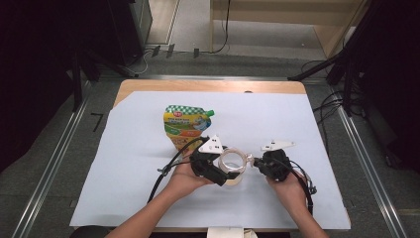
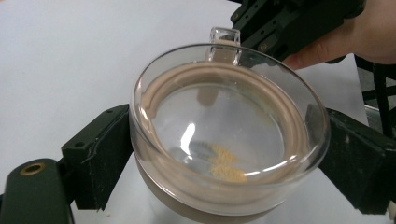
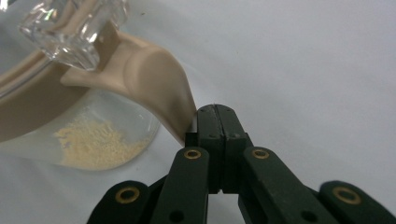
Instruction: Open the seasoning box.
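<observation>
A clear jar [image 1: 232,166] with a beige band sits between the two grippers, near the front of the white sheet [image 1: 124,163] that covers the table. The left gripper [image 1: 218,171] has its jaws spread wide around the jar, one pad against each side of the clear lid [image 2: 224,130], so it holds the jar by its rim. Through the lid a little yellow powder [image 2: 224,163] lies on the bottom.

The right gripper [image 1: 258,165] has its jaws pressed together, with nothing seen between them; their tips touch the outer edge of the beige flap [image 3: 159,84] that sticks out from the jar's band. Just above that flap sits the lid's clear square tab [image 3: 70,32].

Beyond the left gripper's fingers, just behind the jar, a green and yellow pouch [image 1: 187,126] lies flat on the sheet, close to the back of the left hand [image 1: 184,179]. Cables trail from both grippers toward the front edge.

To the right of the right gripper's fingers the sheet is bare out to its edge; likewise to the left of the pouch. The front edge of the table is near the wrists.
</observation>
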